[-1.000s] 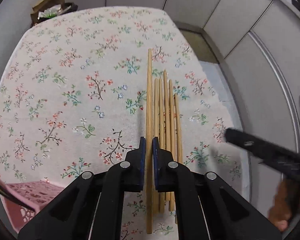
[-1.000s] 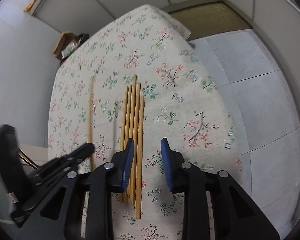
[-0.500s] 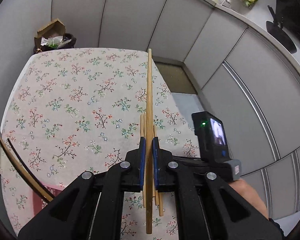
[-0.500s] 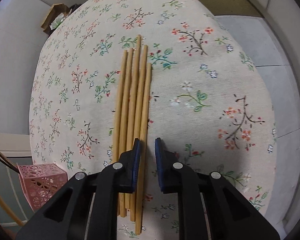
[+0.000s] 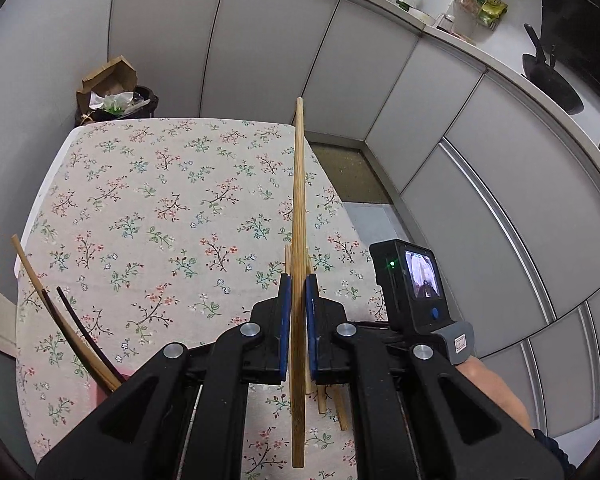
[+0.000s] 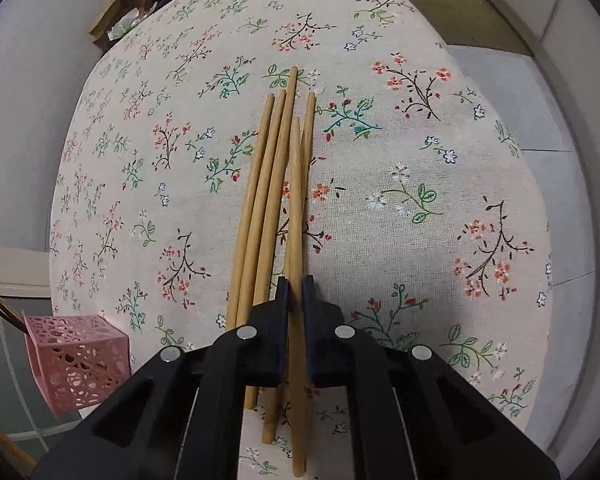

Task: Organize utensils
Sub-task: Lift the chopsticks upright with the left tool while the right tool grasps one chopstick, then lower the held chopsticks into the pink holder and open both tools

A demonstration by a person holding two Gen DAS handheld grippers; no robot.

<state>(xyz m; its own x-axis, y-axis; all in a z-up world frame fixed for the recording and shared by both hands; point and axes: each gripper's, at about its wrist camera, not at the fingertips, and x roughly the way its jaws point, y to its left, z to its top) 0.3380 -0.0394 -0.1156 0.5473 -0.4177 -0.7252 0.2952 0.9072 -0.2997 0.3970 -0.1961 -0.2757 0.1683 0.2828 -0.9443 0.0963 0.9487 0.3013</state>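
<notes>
My left gripper (image 5: 295, 296) is shut on one wooden chopstick (image 5: 299, 208) and holds it lifted above the floral tablecloth (image 5: 160, 200). My right gripper (image 6: 295, 292) is shut on another wooden chopstick (image 6: 296, 208), whose far end is raised off the pile. Several wooden chopsticks (image 6: 266, 184) lie side by side on the cloth just left of it. A pink perforated holder (image 6: 76, 360) stands at the table's near left edge. Sticks (image 5: 60, 320) lean out of it in the left wrist view.
The right gripper's camera unit (image 5: 416, 284) shows at the right of the left wrist view. A bin with a cardboard box (image 5: 112, 92) stands beyond the table's far left corner. Grey cabinet doors (image 5: 480, 184) and tiled floor (image 6: 560, 120) run along the right.
My left gripper has lifted its chopstick well off the table. My right gripper has come down over the pile, shut on one chopstick and begun raising it.
</notes>
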